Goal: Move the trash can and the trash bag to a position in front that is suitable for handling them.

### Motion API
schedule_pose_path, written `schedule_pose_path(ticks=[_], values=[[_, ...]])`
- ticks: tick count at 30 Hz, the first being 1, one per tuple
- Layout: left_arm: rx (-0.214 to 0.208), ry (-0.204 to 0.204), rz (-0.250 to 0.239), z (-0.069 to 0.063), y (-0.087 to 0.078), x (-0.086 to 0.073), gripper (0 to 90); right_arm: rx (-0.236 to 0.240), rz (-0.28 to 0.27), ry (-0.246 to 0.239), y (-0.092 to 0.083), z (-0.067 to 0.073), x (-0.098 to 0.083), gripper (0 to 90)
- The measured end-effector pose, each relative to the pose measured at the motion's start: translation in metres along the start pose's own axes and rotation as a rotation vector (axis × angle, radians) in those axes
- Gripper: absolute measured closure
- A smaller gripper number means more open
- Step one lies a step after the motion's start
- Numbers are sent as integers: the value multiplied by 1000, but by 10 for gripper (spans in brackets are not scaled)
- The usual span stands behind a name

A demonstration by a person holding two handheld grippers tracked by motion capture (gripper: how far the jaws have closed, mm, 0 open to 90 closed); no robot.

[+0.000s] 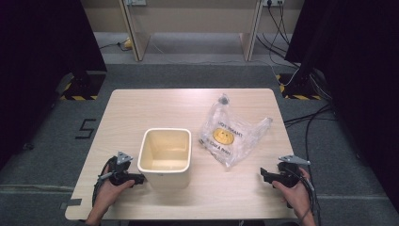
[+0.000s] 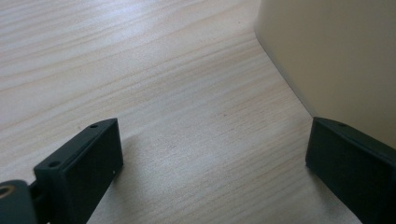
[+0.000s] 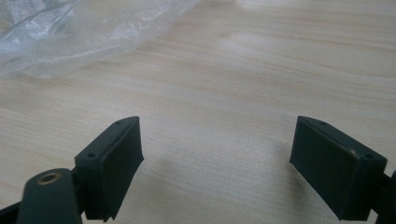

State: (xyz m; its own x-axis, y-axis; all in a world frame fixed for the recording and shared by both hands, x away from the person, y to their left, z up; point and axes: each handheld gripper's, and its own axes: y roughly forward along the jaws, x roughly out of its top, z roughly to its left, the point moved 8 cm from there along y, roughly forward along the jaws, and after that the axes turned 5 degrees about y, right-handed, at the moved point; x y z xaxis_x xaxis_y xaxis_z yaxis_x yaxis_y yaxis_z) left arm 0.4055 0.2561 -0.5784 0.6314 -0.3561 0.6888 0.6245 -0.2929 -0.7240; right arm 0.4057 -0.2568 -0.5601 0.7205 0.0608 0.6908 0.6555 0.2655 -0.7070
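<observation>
On the counter's (image 1: 141, 101) near edge, both hand-held grippers rest low w/ jaws spread wide, nothing between them. Left hand-held gripper (image 1: 133, 178) sits just beside the cream bin (image 1: 165, 155), whose wall stands right by 1 jaw in the left gripper view. Right hand-held gripper (image 1: 266, 176) points toward the clear plastic bag (image 1: 230, 134), which lies ahead and to its left, apart from it, long axis running diagonally across the counter. Judging by that, the right is nearer the bag, the left nearer the bin.
</observation>
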Motion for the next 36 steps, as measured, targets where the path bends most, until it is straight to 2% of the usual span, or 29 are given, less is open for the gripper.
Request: schedule_pose_path(ticks=[24,31,34,35,36], values=[[-1,2,0,-1,1,0,18,-7,-17,-6,1,6,4,175],[0,3,0,-1,1,0,10,-8,-67,-18,-2,20,18,184],[1,3,0,-1,1,0,8,27,-106,-32,-5,32,28,274],[1,5,0,-1,1,0,6,53,-129,-43,-6,43,36,270],[0,5,1,-1,1,0,6,53,-129,-43,-6,43,36,270]])
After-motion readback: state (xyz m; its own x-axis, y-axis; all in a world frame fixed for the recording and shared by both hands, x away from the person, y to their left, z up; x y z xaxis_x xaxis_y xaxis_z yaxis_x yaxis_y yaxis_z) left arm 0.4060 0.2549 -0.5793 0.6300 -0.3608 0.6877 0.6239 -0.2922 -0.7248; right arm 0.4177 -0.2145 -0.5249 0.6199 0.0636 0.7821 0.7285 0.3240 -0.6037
